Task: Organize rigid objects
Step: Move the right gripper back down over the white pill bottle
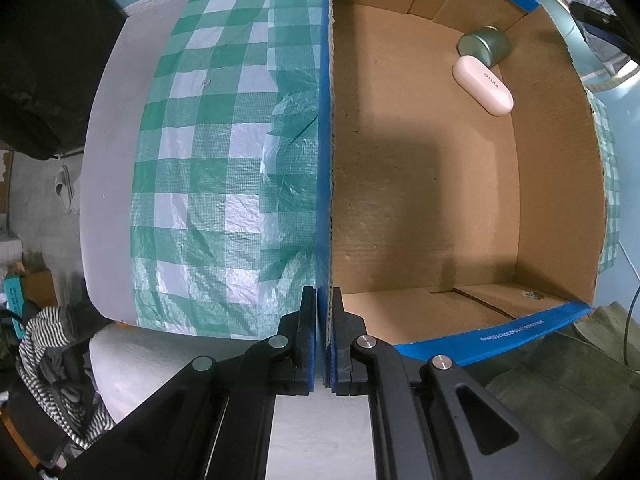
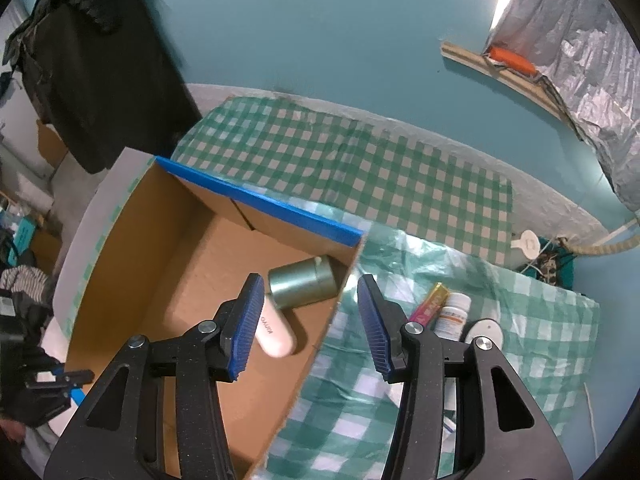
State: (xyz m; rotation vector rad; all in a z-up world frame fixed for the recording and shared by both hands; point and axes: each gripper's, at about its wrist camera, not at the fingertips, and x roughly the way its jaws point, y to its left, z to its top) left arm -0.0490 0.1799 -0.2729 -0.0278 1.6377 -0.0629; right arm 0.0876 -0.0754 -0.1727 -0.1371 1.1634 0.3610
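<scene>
1. Left wrist view: the left gripper (image 1: 324, 340) points straight down, its pads pinching the box (image 1: 420, 200) by one cardboard wall, near a corner, which steadies it on the table (image 1: 112, 160).
2. Inside the box a green tin (image 1: 485, 45) lies on its side in the far corner, and a pale pink case (image 1: 482, 86) lies touching it along the same wall. The rest of the box floor is bare.
3. Right wrist view: the right gripper (image 2: 310, 326) hangs over the box wall nearest the loose items, fingers spread with nothing between them. One finger hangs above the case (image 2: 274, 334), the other above the checked cloth (image 2: 360, 400) outside.
4. Judgement: the case and tin (image 2: 302, 287) look already placed, so the step in hand is the move away from the box to fetch another item.
5. Outside that wall, on the cloth, a white bottle (image 2: 452, 316) with an orange label stands, with a pink-and-gold tube (image 2: 430, 304) beside it and a white round thing (image 2: 486, 330) partly hidden behind the gripper.
6. The next move likely calls for swinging the spread fingers across to the bottle or tube, closing on it squarely, then lifting it over the wall while the left grip holds the box in place.
</scene>
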